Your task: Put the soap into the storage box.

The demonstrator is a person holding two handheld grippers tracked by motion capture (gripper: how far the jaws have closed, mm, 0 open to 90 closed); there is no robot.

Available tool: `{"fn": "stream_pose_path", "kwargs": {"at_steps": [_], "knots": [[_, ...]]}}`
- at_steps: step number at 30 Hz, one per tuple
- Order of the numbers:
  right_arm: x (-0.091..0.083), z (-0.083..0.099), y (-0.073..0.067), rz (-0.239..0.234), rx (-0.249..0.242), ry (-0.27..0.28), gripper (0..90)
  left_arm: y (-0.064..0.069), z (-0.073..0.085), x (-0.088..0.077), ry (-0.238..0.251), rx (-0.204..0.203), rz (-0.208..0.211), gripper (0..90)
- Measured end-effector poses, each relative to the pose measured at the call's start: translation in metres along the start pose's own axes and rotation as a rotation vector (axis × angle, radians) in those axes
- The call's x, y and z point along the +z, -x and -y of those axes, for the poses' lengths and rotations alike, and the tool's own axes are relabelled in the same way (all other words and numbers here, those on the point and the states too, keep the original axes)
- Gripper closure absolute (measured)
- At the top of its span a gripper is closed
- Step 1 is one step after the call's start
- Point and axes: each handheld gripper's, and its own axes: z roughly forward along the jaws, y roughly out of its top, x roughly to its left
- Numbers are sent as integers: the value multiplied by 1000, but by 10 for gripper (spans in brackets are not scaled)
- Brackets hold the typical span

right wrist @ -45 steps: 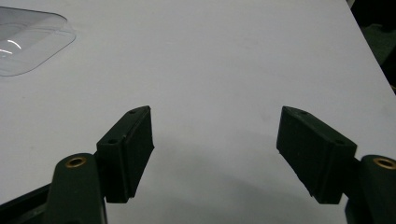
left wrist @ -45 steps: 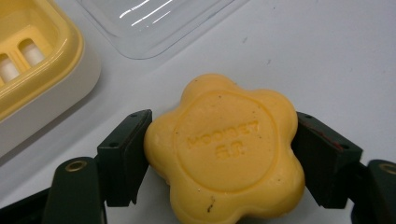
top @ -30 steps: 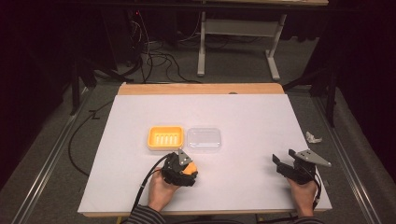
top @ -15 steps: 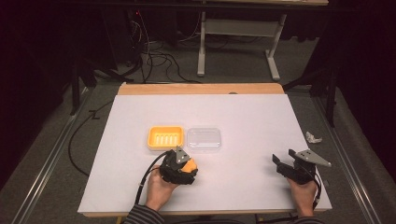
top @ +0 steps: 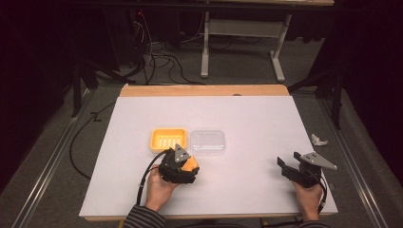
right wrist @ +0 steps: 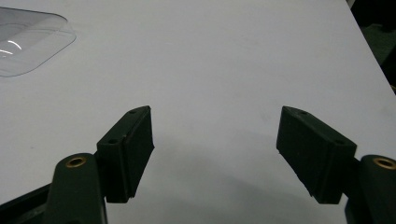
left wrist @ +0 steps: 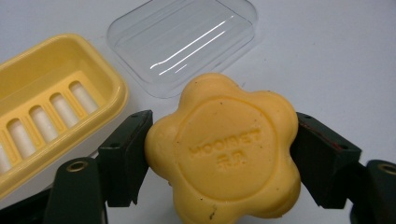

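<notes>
A flower-shaped yellow soap bar point(left wrist: 224, 149) with embossed lettering sits between the two black jaws of my left gripper point(left wrist: 223, 156), which is shut on it. From above, the left gripper point(top: 183, 167) holds the soap point(top: 190, 164) just in front of a yellow slotted soap dish point(top: 167, 139). The dish point(left wrist: 46, 107) lies empty. Beside it rests a clear plastic lid point(top: 207, 141), also seen as the clear lid point(left wrist: 187, 37) behind the soap. My right gripper point(top: 286, 167) stands open at the table's front right, and its jaws point(right wrist: 215, 149) hold nothing.
White table sheet point(top: 247, 118) with a wooden strip point(top: 204, 90) along the far edge. A small crumpled white scrap point(top: 318, 139) lies on the floor off the right edge. Cables and a metal stand sit on the floor beyond the table.
The left gripper with the soap has shifted slightly; the right gripper has stayed still.
</notes>
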Motion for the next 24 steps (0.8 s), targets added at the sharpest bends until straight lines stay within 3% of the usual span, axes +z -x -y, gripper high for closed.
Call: {"fn": "stream_pose_path", "kwargs": {"at_steps": [24], "knots": [[0,0,0,-3,1,3,276,-19,-11,-17,24,-12,-42,272]]}}
